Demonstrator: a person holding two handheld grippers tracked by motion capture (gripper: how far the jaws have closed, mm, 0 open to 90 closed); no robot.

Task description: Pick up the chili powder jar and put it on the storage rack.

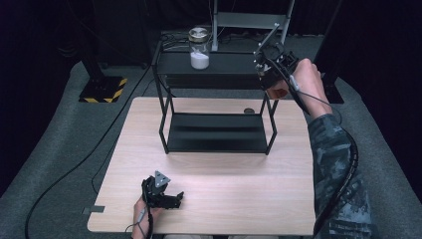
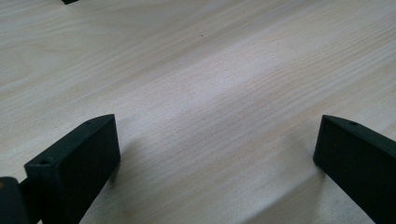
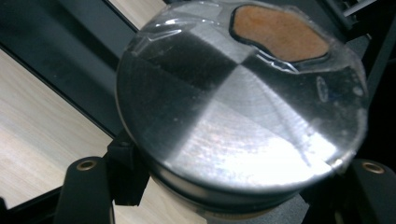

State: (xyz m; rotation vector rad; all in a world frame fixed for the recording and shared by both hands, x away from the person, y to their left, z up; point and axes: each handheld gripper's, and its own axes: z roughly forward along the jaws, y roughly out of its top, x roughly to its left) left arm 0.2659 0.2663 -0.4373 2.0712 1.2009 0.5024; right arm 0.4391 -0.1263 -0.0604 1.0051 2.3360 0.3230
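While the left gripper (image 1: pixel 171 198) sits low at the bottom left of the high view, resting on the pale wood-grain table (image 1: pixel 219 199), its two black jaws stand wide apart with nothing between them. The left gripper view confirms it: bare tabletop (image 2: pixel 210 102) between the two jaws, one at each lower corner of the frame.

Up at the upper right of the high view, the right gripper (image 1: pixel 266 62) is raised beside the right end of the black metal two-tier shelf rack (image 1: pixel 216 134), at the level of its top shelf, held by a hand (image 1: pixel 303 82) in a camouflage-patterned sleeve (image 1: pixel 333 149). In the right gripper view, a round brushed-metal lid (image 3: pixel 243 102) with clear film over it sits right between the jaws, one at each lower corner, close in against its rim. Whether it belongs to a jar I cannot tell from here. An orange-brown patch (image 3: pixel 280 30) shows at the upper right of the lid.

At the top centre of the high view, a clear glass jar with white powder and a metal lid (image 1: pixel 199 48) stands upright on the rack's top shelf, well apart from the right gripper.
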